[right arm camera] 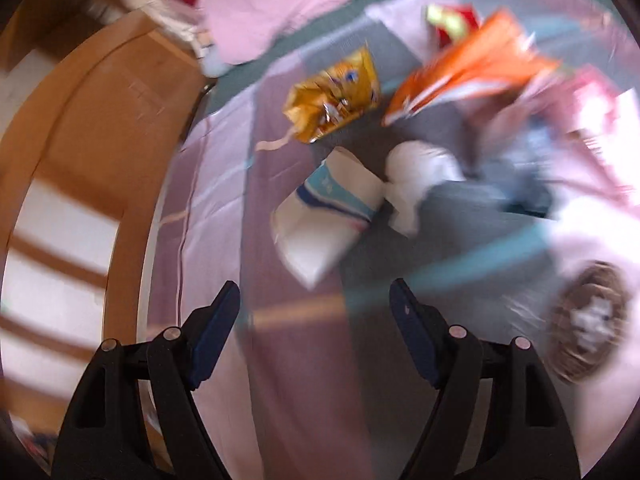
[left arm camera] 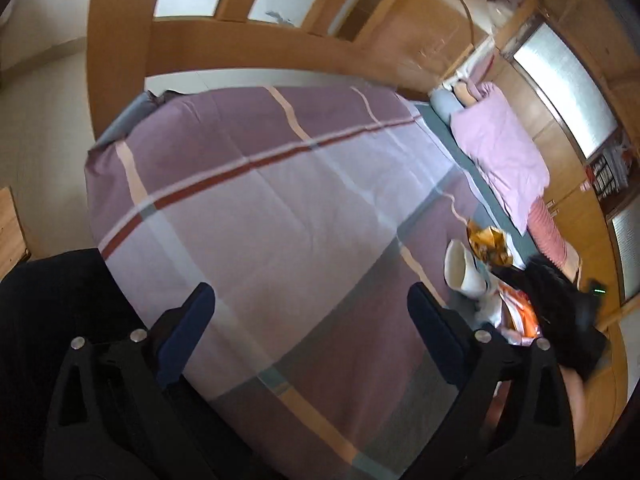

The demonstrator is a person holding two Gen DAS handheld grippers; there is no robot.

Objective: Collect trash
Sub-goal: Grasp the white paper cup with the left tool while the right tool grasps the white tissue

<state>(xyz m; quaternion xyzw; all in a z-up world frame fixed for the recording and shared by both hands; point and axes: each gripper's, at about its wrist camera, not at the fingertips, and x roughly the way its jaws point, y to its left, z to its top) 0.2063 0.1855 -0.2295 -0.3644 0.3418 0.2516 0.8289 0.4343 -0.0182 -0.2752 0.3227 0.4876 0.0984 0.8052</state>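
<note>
Left gripper (left arm camera: 310,312) sat closest to the lens, jaws spread wide, nothing between them, over a purple striped bedsheet (left arm camera: 248,216). Right gripper (right arm camera: 314,312) also gaped empty, view blurred. Trash lay clustered on the sheet near the pink pillow (left arm camera: 500,152): a gold snack wrapper (right arm camera: 336,96), an orange wrapper (right arm camera: 472,68), a white paper cup (right arm camera: 324,216) on its side with a crumpled white tissue (right arm camera: 420,176) just beside it. A red-and-yellow packet (right arm camera: 452,22) lay further back.

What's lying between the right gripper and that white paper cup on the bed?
Nothing but bare bedspread in the right wrist view: the right gripper, jaws open, faces the paper cup across clear fabric.
</note>
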